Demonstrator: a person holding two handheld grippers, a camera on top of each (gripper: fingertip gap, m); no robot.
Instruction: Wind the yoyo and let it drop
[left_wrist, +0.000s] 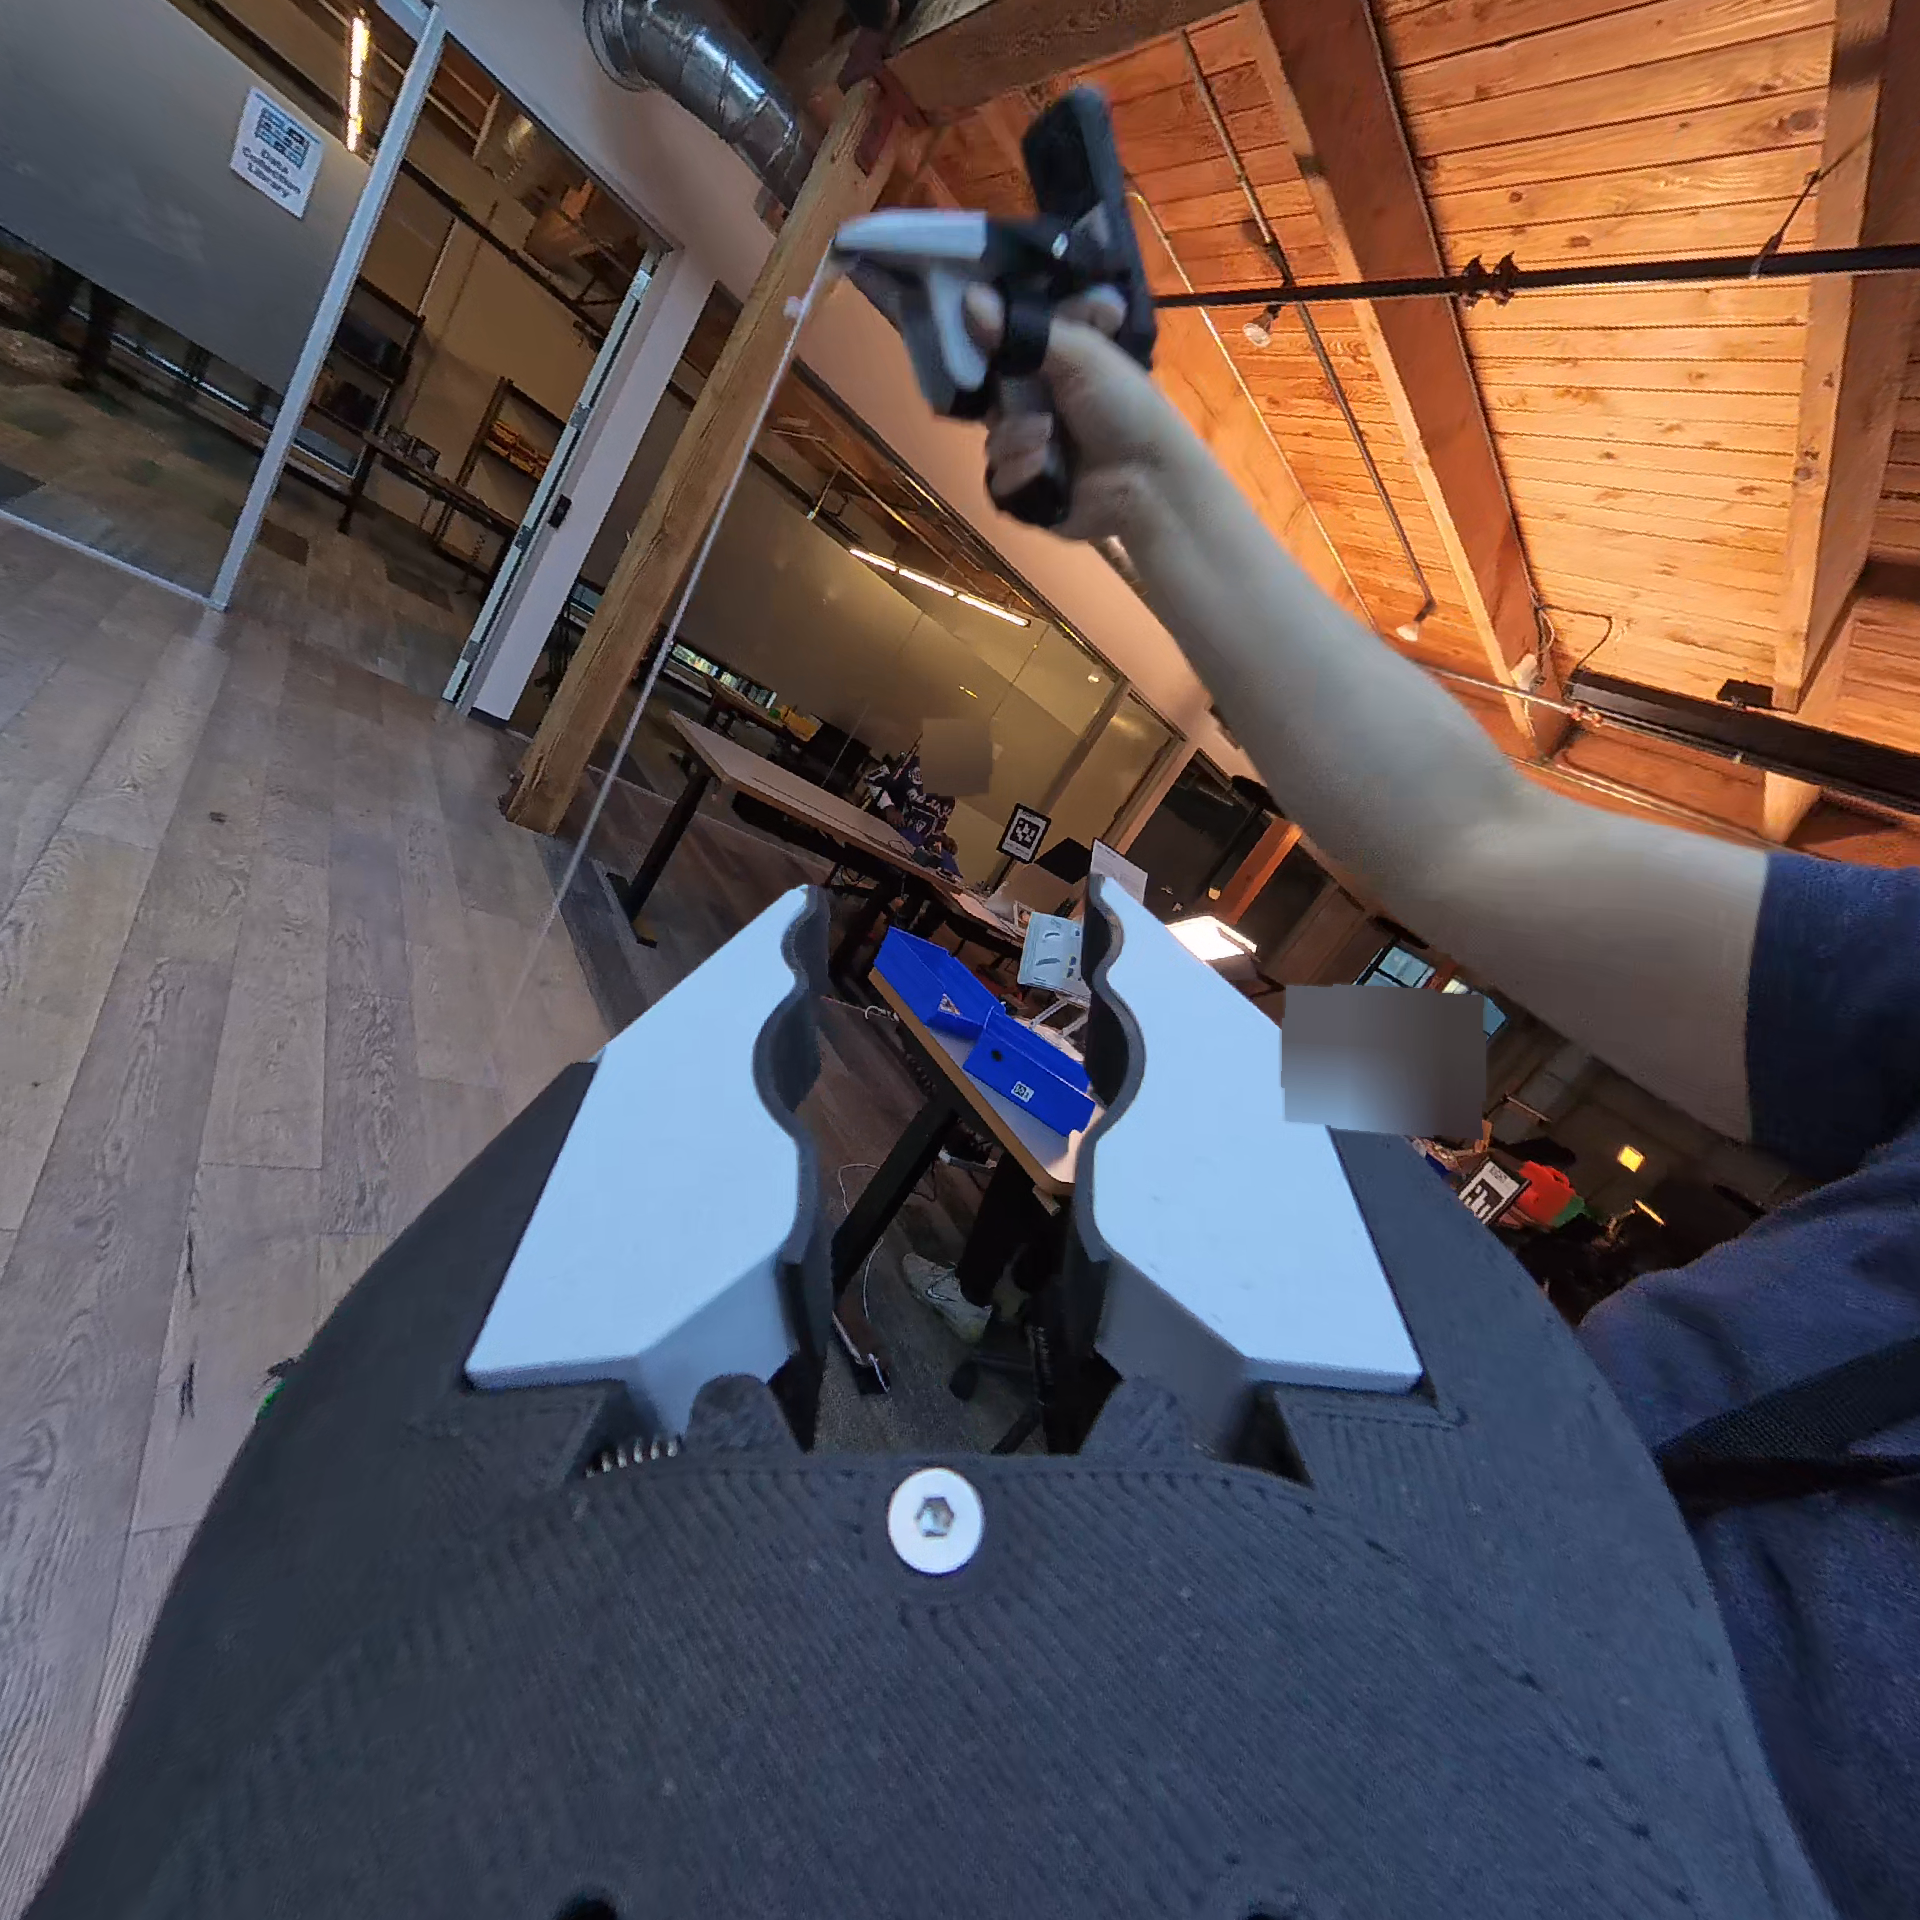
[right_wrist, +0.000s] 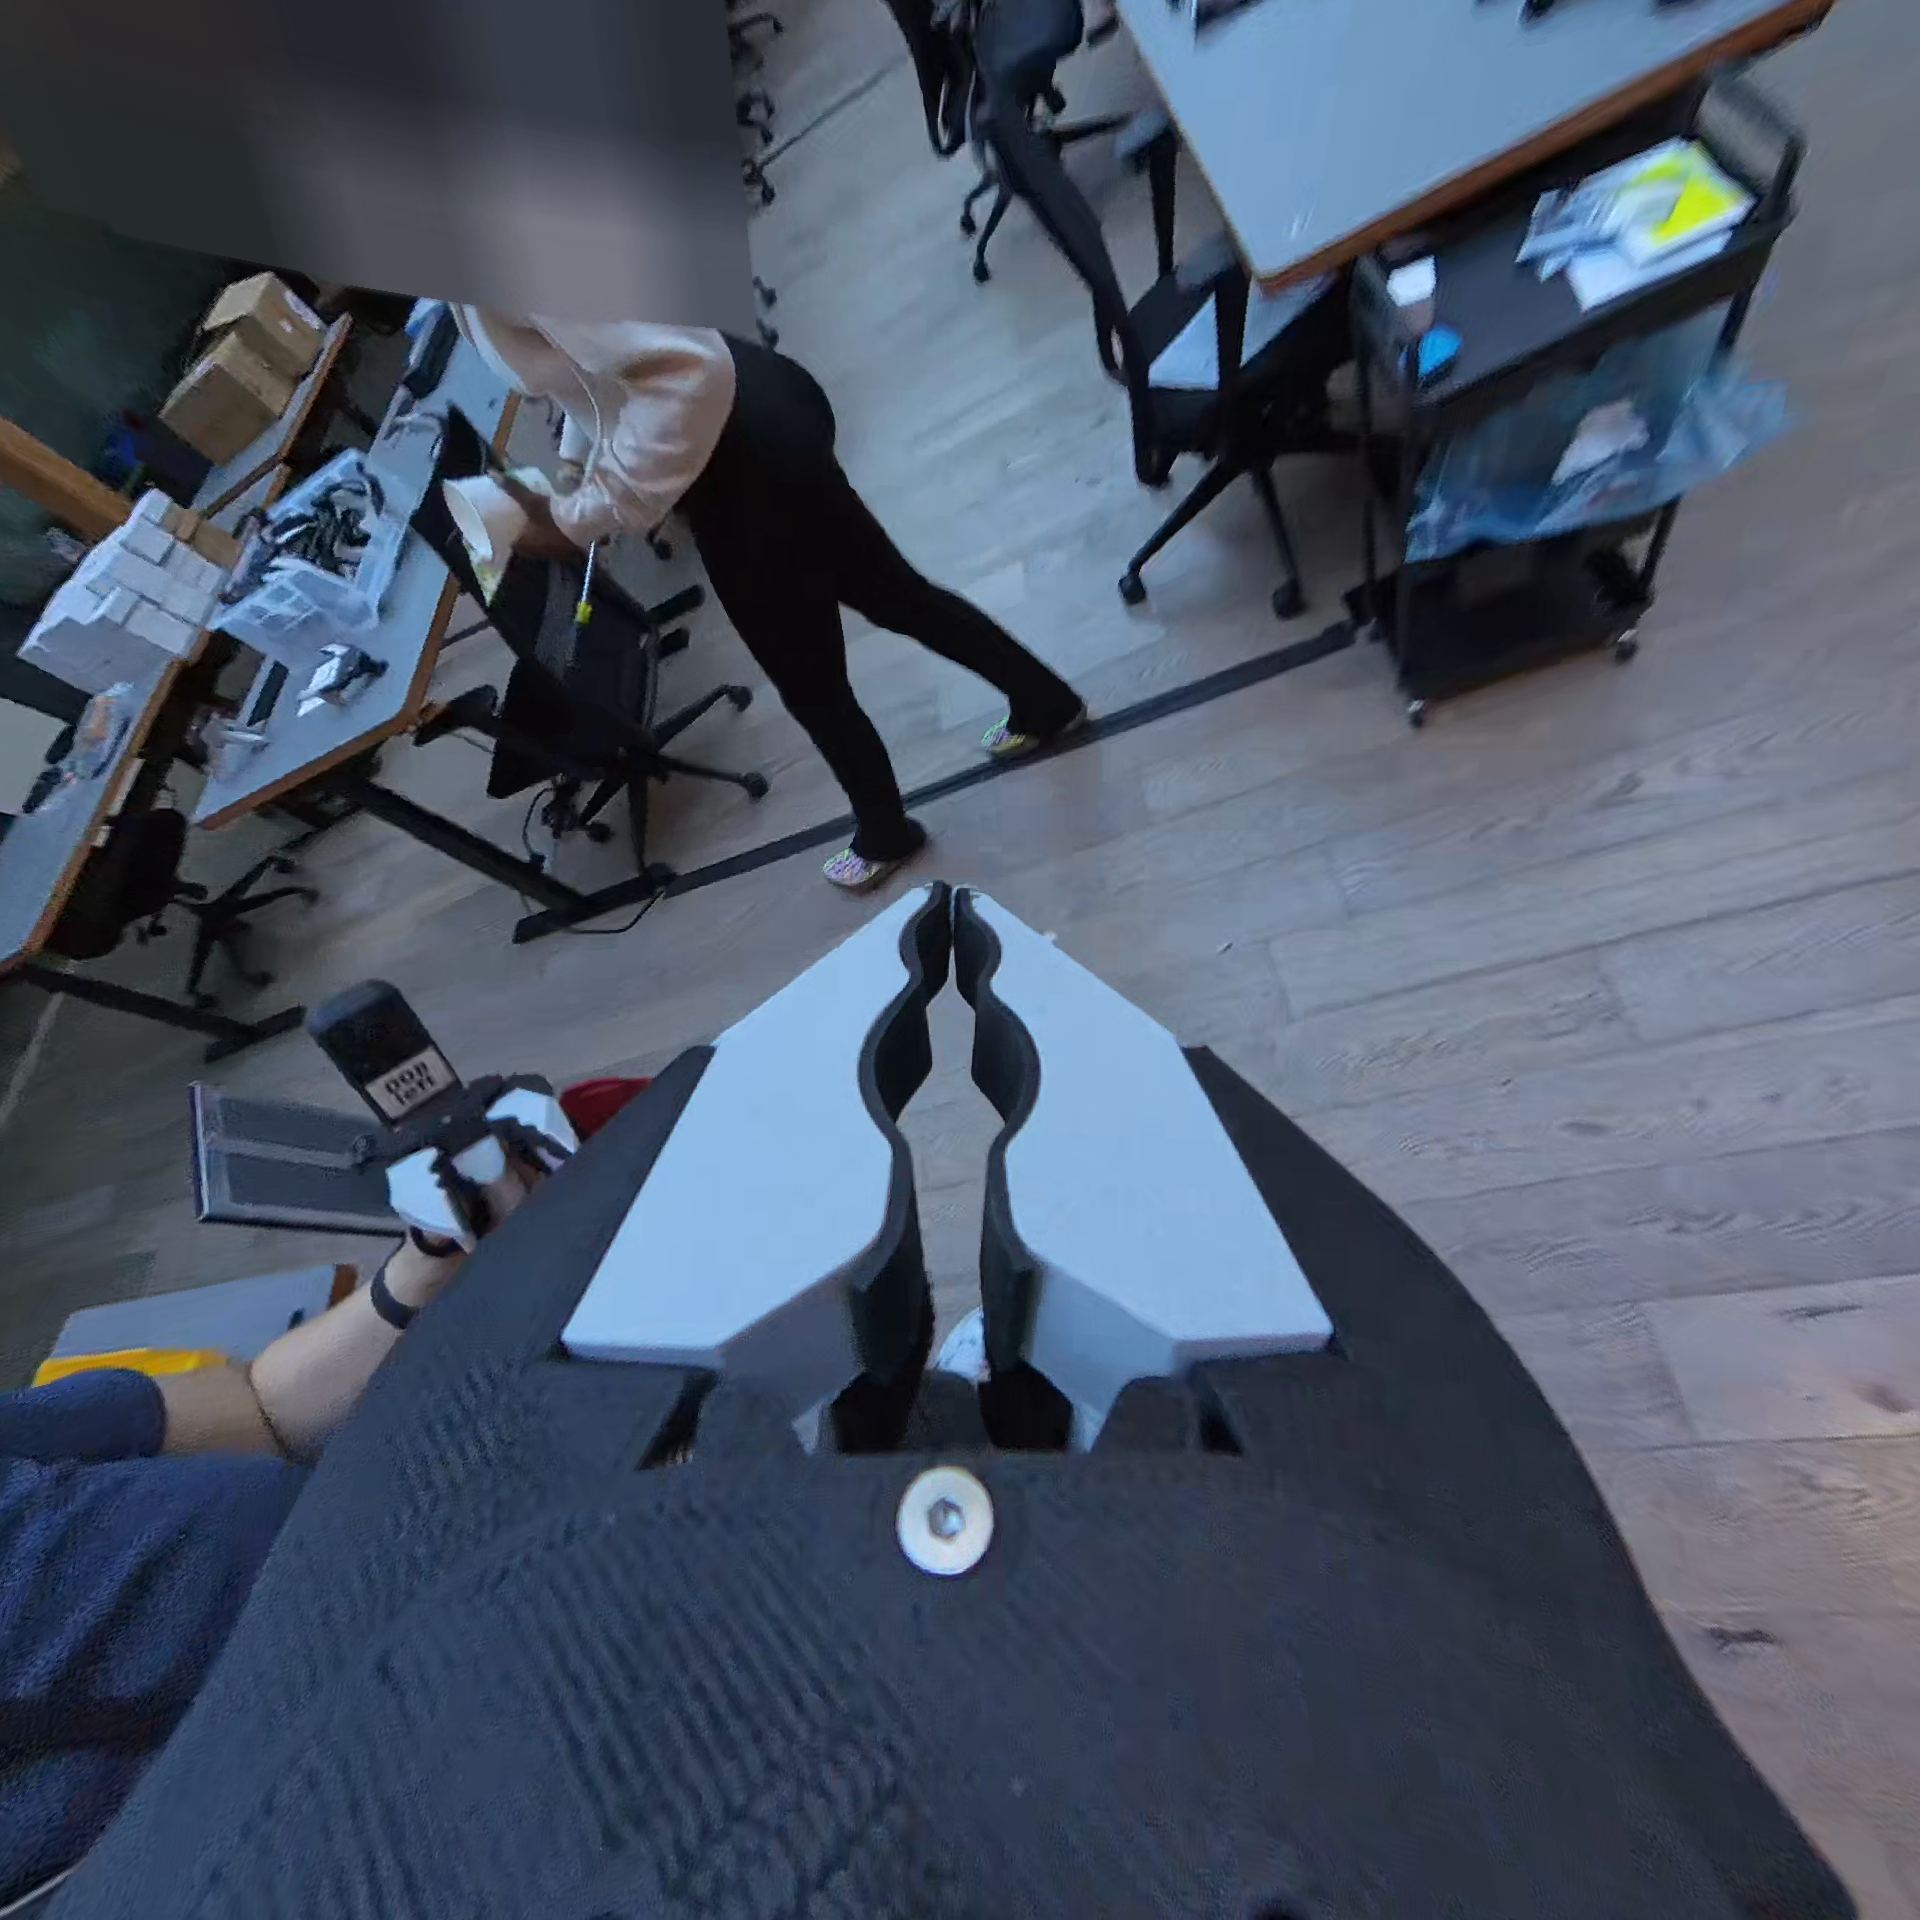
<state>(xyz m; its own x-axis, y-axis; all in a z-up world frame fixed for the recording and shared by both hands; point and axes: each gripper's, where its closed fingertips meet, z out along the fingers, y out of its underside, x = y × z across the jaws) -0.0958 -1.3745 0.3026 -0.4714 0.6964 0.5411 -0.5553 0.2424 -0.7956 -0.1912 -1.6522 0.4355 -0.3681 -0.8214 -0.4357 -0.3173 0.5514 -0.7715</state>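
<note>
Item one, my left gripper (left_wrist: 951, 935): jaws spread, nothing between them, tilted up toward the room and ceiling.

Item two, my right gripper (right_wrist: 951, 914): tips pressed together. In the left wrist view it (left_wrist: 862, 244) is raised high on a bare arm (left_wrist: 1351, 707), blurred, with a thin white string (left_wrist: 665, 644) running from its tips down and leftward across a wooden post (left_wrist: 707, 457). I take it the tips pinch that string; in its own view I cannot see the string at all.

Item three, the yoyo: not visible in either view; the string's lower end fades out over the floor (left_wrist: 208, 935).

Item four, surroundings: blue bins (left_wrist: 987, 1029) on a table beyond my left jaws; a person (right_wrist: 790, 540) standing at a desk (right_wrist: 343, 665); a black cart (right_wrist: 1558, 416).
</note>
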